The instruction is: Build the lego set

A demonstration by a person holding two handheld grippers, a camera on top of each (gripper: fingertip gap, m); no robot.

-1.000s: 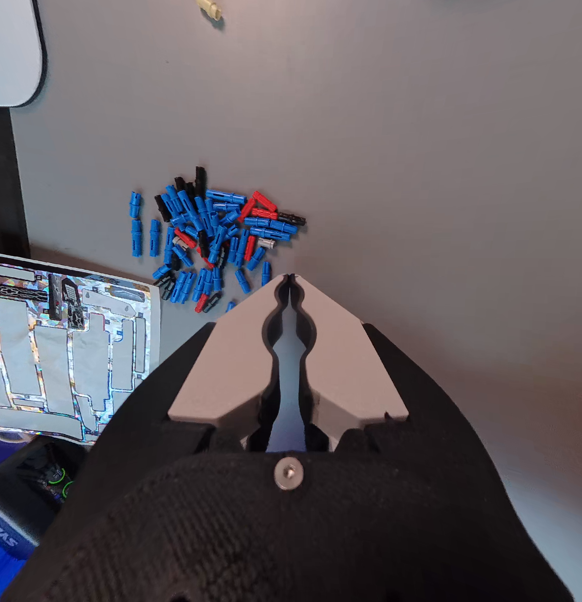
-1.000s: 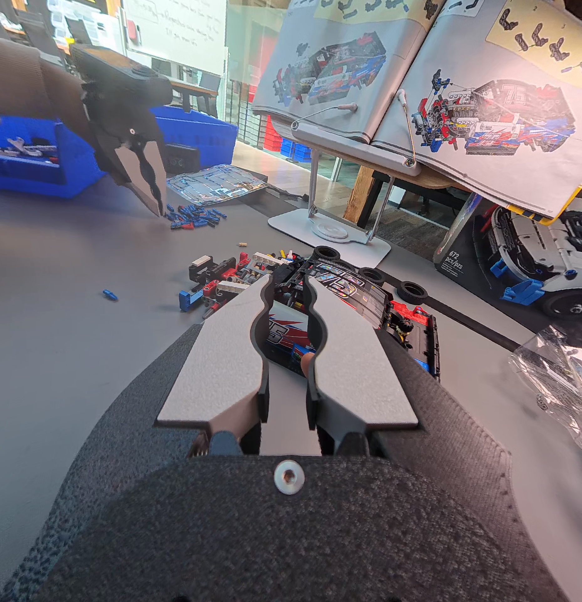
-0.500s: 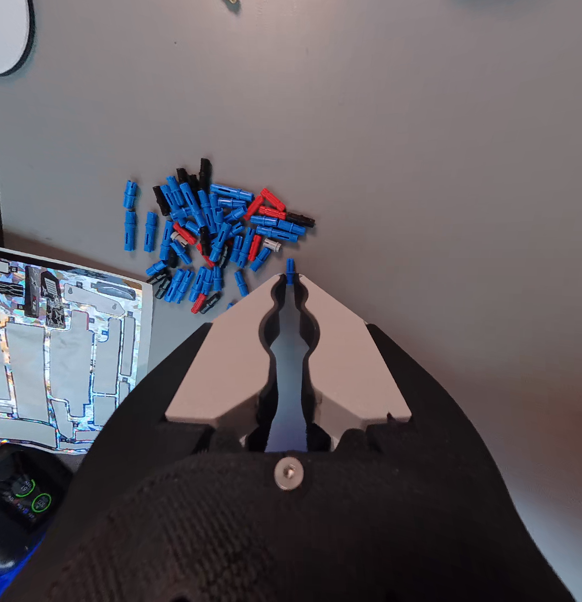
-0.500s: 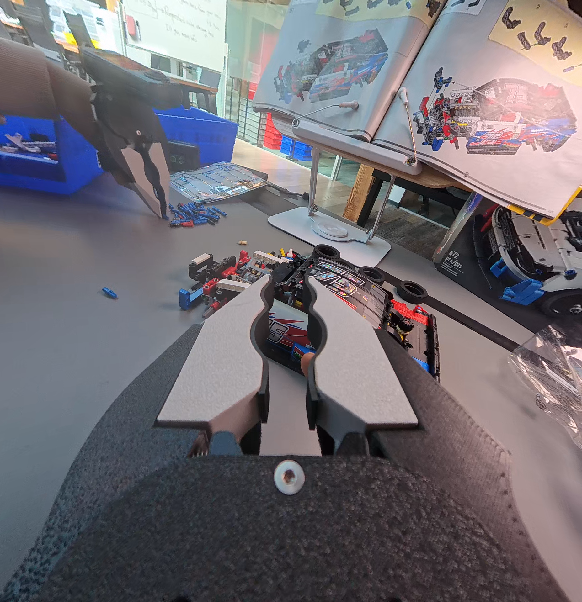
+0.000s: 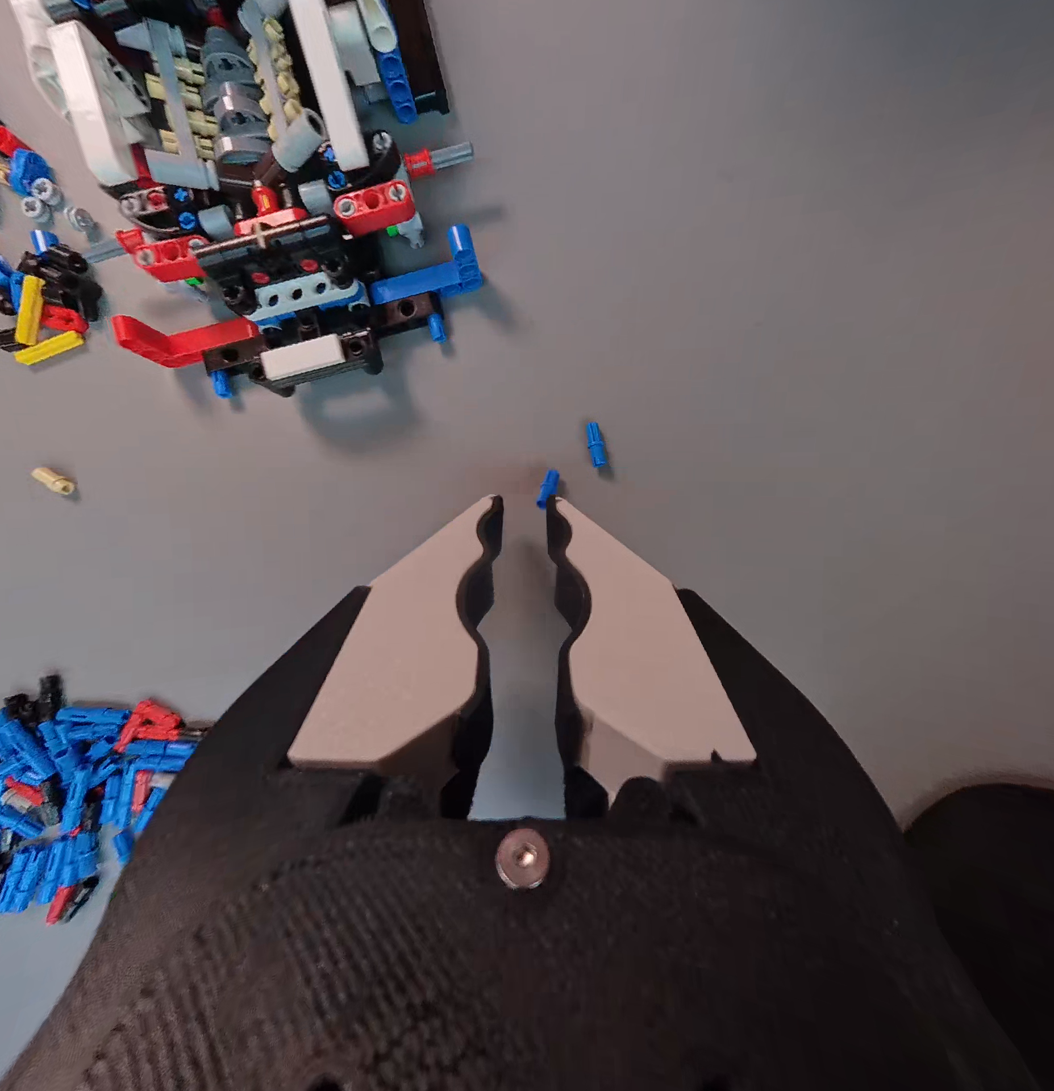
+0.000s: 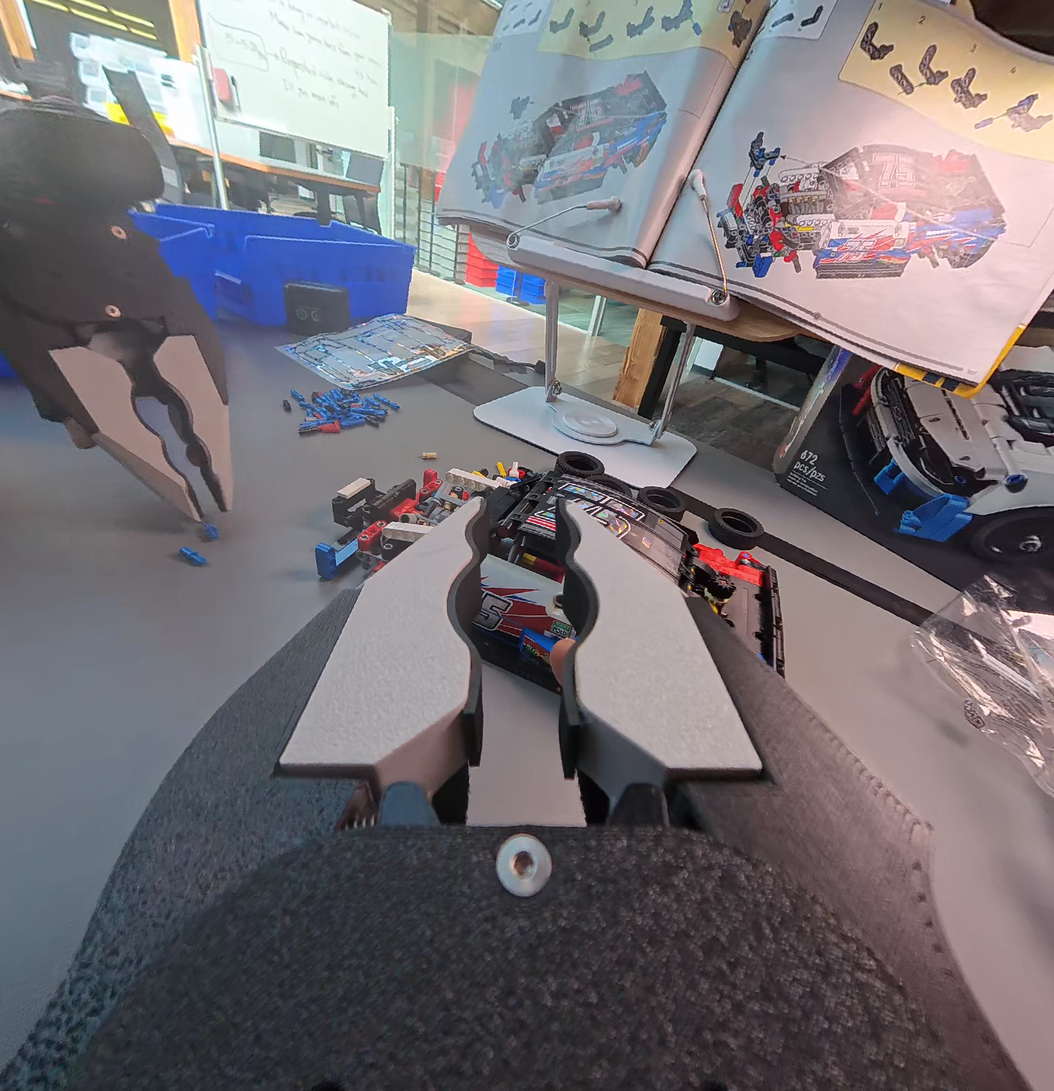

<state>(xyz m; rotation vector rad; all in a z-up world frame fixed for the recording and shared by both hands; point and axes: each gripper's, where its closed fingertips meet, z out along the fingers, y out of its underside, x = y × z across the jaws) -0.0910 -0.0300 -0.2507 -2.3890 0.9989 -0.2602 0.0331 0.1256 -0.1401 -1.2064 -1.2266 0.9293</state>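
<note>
Your left gripper (image 5: 523,502) hangs low over the grey table (image 5: 808,295), tips down beside two loose blue pins set apart from the rest. The placing looks deliberate: these pins lie on bare surface near the front of the half-built car (image 5: 288,283), well away from the heaped pile of pins (image 5: 70,785), so you can take them one at a time without digging.

The left jaws stand slightly spread, with table showing in the narrow gap between the tips. The nearer blue pin (image 5: 548,487) sits right at the tip of one finger — touching it or just off it, I cannot tell which — and it is not pinched. The second blue pin (image 5: 595,444) lies just beyond, clear of the fingers.

Your right gripper (image 6: 519,510) waits over the car body, jaws parted and holding nothing; the stickered panel (image 6: 512,602) shows between the fingers. It seems kept there to steady or receive the model — while the open instruction book (image 6: 808,177) on its stand faces you above the work.
</note>
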